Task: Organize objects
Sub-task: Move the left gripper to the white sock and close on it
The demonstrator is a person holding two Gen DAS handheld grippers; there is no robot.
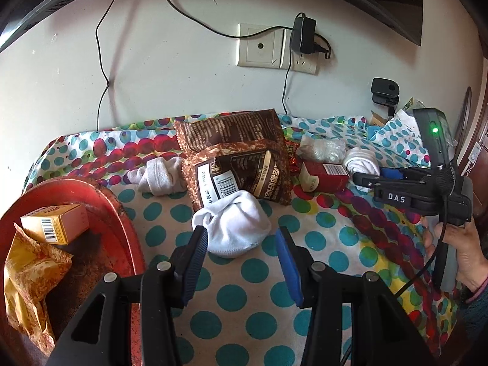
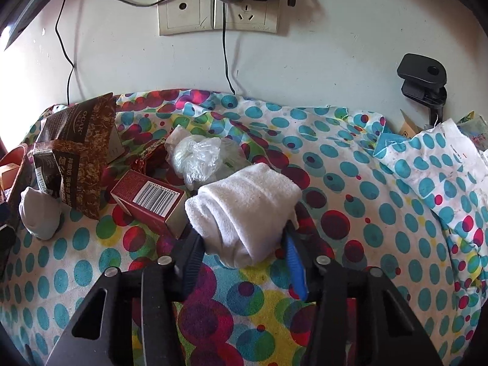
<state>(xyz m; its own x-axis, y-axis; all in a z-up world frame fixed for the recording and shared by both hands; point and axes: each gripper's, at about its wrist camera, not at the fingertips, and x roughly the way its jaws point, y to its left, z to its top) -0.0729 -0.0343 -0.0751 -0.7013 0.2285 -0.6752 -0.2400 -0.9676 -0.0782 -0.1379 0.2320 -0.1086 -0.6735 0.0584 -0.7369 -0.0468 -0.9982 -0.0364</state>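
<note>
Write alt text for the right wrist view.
The right gripper has its fingers closed on a rolled white sock lying on a polka-dot tablecloth. Left of the sock sit a dark red barcoded carton, a crumpled clear plastic bag and brown snack packets, below a white wall socket.

White wall (image 2: 335, 45) behind, scuffed. Double wall socket (image 2: 218, 9) with black adapter (image 1: 302, 35) plugged in, black cables (image 1: 102, 61) hanging down. Desk covered by polka-dot cloth (image 2: 350, 183), rumpled at right. Black clamp (image 2: 422, 82) at right edge. Daylight from left.
</note>
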